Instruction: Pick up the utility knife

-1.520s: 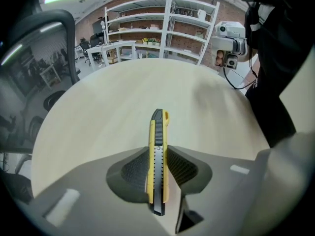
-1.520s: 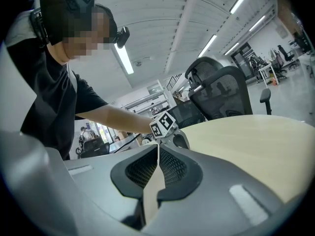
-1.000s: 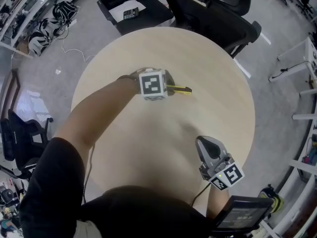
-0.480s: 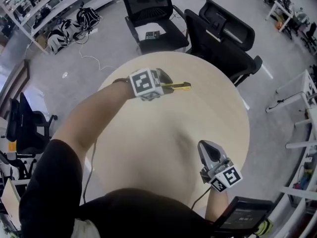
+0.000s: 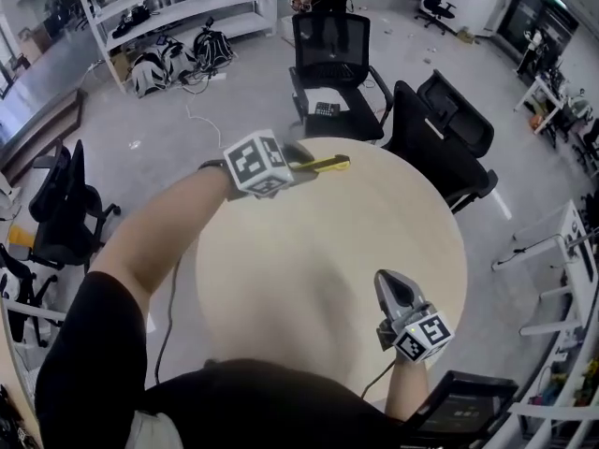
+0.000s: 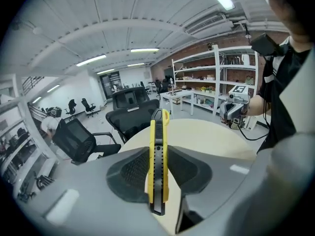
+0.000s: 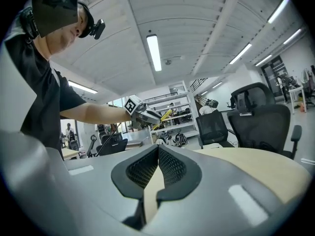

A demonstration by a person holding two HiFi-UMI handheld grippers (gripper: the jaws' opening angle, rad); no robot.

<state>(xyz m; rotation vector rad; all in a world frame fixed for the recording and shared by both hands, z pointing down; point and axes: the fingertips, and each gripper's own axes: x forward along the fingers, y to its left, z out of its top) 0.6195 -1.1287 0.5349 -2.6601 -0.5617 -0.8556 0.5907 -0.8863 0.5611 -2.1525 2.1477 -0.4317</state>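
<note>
Clamped at a middling width between the pads of the left gripper [image 6: 157, 173]: the knife [image 6: 157, 146], yellow body with a black slider track, lying lengthwise along the jaws, its front end projecting past them. In the head view, held in the air over the far edge of the table [image 5: 309, 279], clear of the top, front end toward the right. Closed tip to tip with nothing between: the right gripper [image 7: 157, 154], hovering at the near right edge of the table, well apart from the knife. Markings: black-and-white square markers on each gripper's cube [image 5: 255, 164]. Beyond the far edge, black chairs [image 5: 440, 129]; on one seat, a calculator [image 5: 326, 110], print too small to read.
</note>
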